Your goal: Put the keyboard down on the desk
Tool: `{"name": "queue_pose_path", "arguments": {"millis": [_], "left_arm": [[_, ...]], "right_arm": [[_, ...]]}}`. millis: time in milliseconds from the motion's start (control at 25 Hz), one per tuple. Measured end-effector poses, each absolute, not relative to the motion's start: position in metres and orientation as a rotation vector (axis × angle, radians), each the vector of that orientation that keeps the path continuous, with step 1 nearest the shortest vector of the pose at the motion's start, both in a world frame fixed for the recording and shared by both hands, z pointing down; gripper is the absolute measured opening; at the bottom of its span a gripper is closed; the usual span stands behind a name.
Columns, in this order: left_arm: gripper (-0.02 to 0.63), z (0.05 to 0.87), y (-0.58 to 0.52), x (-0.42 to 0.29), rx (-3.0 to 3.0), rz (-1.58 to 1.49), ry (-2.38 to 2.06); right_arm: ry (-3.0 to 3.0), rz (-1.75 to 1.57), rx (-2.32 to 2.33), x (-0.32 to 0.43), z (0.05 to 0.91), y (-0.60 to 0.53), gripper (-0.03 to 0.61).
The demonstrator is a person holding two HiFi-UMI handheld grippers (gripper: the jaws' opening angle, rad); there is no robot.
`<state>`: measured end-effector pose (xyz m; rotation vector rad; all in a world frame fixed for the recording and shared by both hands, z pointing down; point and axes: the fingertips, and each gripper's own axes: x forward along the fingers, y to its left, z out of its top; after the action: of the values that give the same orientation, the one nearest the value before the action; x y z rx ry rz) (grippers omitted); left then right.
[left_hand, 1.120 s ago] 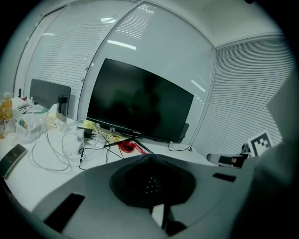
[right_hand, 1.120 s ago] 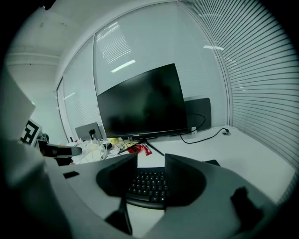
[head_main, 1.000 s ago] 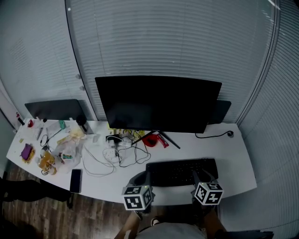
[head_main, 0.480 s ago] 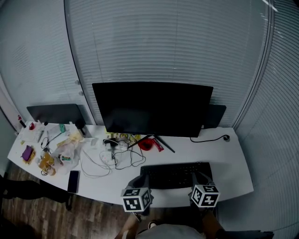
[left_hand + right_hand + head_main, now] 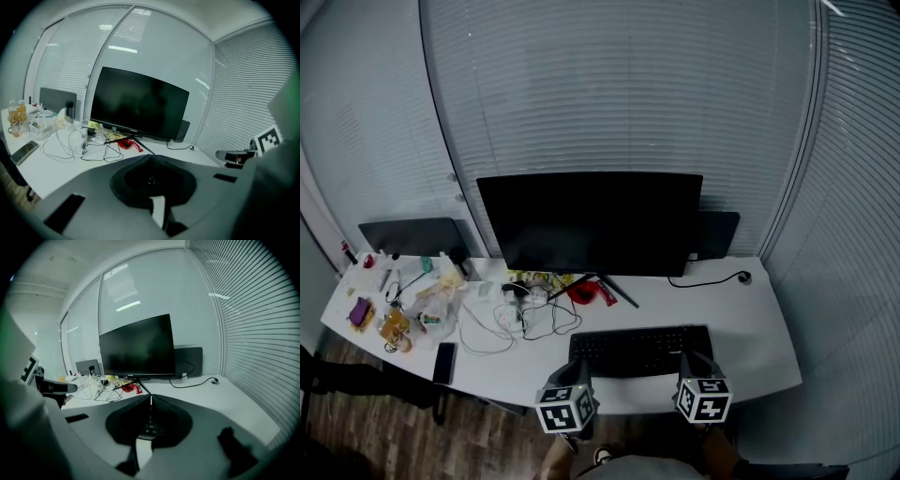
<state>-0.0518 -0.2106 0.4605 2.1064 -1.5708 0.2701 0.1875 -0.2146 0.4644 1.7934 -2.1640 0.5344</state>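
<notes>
Office: desk (image 5: 750, 330), monitor (image 5: 591, 221), slatted blinds (image 5: 619, 84)

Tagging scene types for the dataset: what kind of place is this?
Most likely an office workstation: a white desk carrying a large dark monitor and a black keyboard, with slatted blinds across the glass walls behind.

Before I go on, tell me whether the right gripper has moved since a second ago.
Yes: in the head view the right gripper has drawn back toward the near edge of the keyboard; its tongs just closed, empty.
</notes>
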Motion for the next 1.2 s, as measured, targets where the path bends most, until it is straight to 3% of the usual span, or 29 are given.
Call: {"name": "queue_pose_path", "arguments": {"millis": [520,1200], "left_arm": [[0.014,0.457,-0.166,-0.006,2.115,0.299,-1.599],[0.014,0.452,-0.155,-0.005,2.101,0.279,-1.673]], "right_arm": [[-2.226,0.512,1.769,0.210,0.462,-0.179,0.032],[-2.242,0.443,1.751,0.214,0.451,-0.167,0.031]]}}
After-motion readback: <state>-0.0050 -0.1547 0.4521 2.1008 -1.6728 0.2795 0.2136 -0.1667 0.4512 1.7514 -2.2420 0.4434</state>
